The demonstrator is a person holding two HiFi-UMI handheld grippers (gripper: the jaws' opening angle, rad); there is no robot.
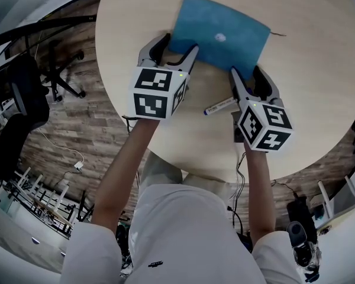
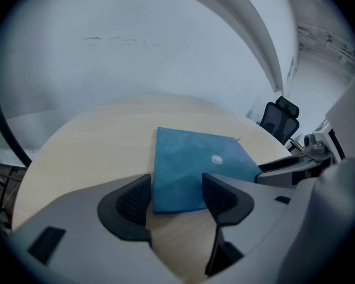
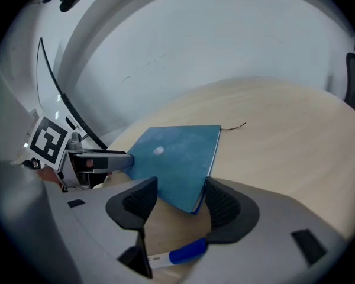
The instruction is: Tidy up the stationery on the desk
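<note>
One blue notebook (image 1: 219, 37), with one pale round spot on its cover. One pen (image 1: 220, 106), white with a blue cap. One round bench (image 1: 319, 99) under both. Two tools: left tool (image 1: 177, 45), right tool (image 1: 247, 71). Two jaws on each, four in all. Two marker cubes, one per tool: left cube (image 1: 157, 92), right cube (image 1: 264, 126). One black office chair (image 2: 279, 118) seen past the bench in the left gripper view.

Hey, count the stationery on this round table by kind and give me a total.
Notebook: 1
Pen: 1
Total: 2
</note>
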